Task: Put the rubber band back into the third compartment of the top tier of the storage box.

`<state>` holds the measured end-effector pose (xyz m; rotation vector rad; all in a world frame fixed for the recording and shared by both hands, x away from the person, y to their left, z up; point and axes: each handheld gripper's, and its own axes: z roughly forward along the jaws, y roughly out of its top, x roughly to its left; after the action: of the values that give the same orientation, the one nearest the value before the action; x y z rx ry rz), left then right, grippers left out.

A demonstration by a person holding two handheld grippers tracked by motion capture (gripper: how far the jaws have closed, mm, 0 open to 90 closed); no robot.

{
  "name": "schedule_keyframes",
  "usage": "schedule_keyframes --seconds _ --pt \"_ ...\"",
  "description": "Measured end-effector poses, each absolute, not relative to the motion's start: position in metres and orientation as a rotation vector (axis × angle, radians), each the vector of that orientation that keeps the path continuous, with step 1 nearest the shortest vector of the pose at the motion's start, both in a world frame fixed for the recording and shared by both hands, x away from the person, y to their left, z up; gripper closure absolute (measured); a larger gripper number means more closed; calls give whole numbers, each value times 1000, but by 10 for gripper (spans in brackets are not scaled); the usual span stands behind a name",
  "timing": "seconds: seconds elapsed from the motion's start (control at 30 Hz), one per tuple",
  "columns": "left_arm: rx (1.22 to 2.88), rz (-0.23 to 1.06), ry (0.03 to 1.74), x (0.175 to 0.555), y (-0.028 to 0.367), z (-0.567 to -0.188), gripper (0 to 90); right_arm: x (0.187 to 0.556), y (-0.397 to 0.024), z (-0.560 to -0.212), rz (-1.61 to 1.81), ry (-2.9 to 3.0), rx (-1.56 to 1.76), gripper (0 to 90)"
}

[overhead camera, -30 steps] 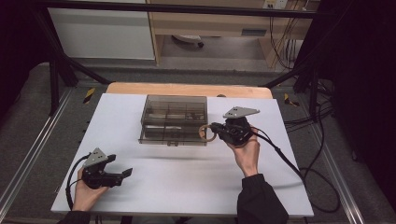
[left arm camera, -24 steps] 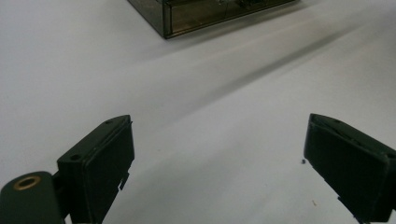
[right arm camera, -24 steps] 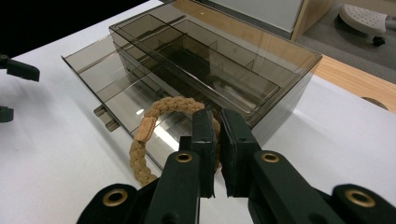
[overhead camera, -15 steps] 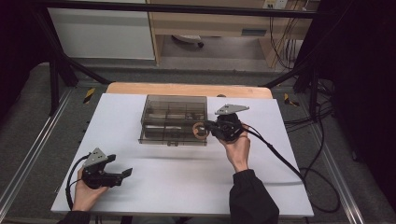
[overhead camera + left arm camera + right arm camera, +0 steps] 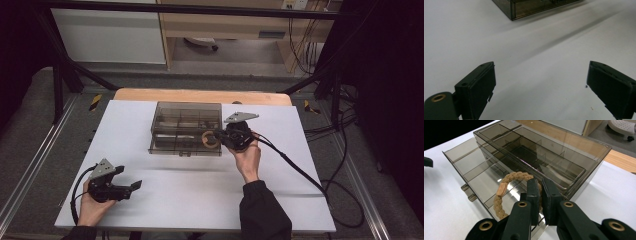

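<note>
Left gripper (image 5: 131, 186) resting low on white table (image 5: 190, 195), jaws spread wide, nothing between. Smoky organiser box (image 5: 185, 127) mid-table, drawer pulled out. Right gripper (image 5: 539, 192) pinching braided tan bracelet (image 5: 504, 192) over open drawer; tag's writing unreadable.

Organizer box sitting mid-table

The box (image 5: 185, 129) is resting behind the left gripper (image 5: 131, 187), with the bracelet (image 5: 210, 140) hanging over its open drawer (image 5: 480, 178).

No words or numbers to read anywhere, not even on the small tan tag (image 5: 503, 189) of the braided ring (image 5: 509, 192).
</note>
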<state>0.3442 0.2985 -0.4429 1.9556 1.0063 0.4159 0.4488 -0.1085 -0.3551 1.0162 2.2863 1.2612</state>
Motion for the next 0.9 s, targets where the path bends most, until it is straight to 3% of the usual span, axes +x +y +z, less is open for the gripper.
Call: schedule_keyframes --seconds 0.7,0.9 --pt "1957 416 1004 344 299 -443 81 452 -96 -377 1192 2356 1005 841" --pt "1961 418 1002 344 299 -443 81 451 -95 -377 1192 2354 997 787"
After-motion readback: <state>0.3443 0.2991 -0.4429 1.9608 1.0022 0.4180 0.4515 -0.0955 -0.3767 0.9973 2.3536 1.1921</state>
